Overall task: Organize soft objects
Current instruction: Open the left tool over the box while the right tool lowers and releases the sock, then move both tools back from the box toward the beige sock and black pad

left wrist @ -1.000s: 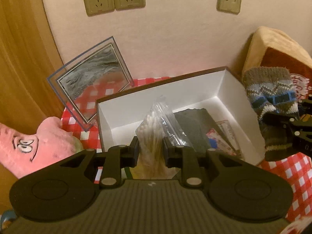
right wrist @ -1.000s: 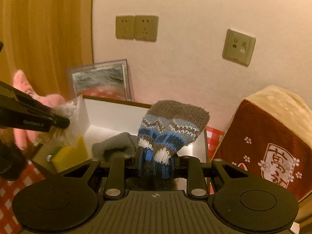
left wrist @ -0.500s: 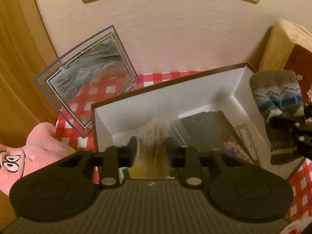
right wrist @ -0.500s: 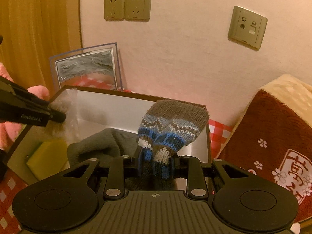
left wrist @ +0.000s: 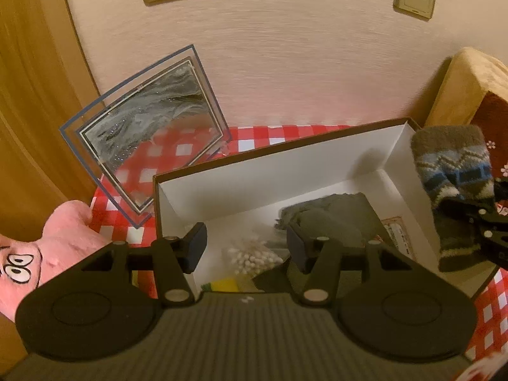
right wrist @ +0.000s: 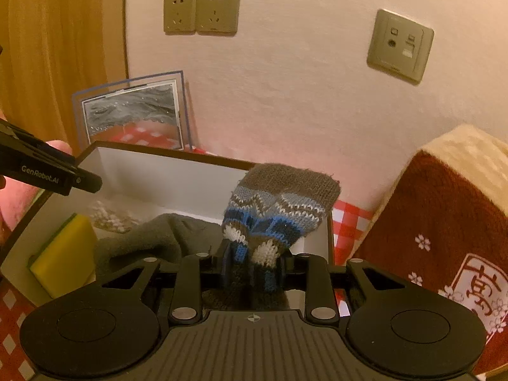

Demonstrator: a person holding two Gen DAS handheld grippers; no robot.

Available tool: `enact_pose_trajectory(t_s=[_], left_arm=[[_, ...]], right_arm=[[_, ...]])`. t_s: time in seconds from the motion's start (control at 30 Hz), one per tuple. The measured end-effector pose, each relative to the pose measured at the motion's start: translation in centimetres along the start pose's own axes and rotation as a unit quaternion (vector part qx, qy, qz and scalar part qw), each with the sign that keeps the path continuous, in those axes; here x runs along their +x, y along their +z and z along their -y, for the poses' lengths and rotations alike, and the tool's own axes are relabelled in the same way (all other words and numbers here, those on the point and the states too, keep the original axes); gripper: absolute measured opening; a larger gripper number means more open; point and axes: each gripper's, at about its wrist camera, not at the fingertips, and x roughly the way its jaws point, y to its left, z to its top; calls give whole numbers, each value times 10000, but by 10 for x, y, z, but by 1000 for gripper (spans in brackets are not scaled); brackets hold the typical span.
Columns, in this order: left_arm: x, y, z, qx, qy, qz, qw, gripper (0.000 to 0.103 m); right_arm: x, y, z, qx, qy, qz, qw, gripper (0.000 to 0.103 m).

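Left hand-held gripper [left wrist: 246,250] hangs over the near-left part of the white box [left wrist: 241,177], jaws opening wide with nothing between the pads; the bag of cotton swabs [left wrist: 254,258] lies loose on the box floor below, beside the yellow sponge [right wrist: 63,257]. Right hand-held gripper [right wrist: 254,262] pinches the knitted sock [right wrist: 279,203] low down, sock top standing up above the pads; its jaws are starting to open, pads still touching the knit. The sock hangs over the right end of the box, next to the grey cloth [right wrist: 149,238].

To do the drop well, I judge: keep the right gripper over the open floor inside the right wall, not the rim, and open fully so the knit doesn't snag on a pad. Lift the left gripper straight up, clear of the bag.
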Motion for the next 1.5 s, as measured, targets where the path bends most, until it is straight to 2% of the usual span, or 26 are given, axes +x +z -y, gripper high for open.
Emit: enact_pose_trajectory(t_s=[0.2, 0.33, 0.87, 1.5], left_arm=[[-9, -5, 6, 19, -103, 37, 9999, 54], [-17, -8, 7, 27, -161, 83, 9998, 57], [-54, -20, 10, 117, -146, 256, 9995, 65], [-119, -53, 18, 76, -408, 577, 9975, 65]], right_arm=[[-8, 2, -5, -98, -115, 391, 9991, 54], [-18, 5, -3, 1, -121, 610, 9981, 62], [-53, -12, -6, 373, 62, 607, 9974, 67], [-118, -33, -13, 1117, 328, 914, 9890, 70]])
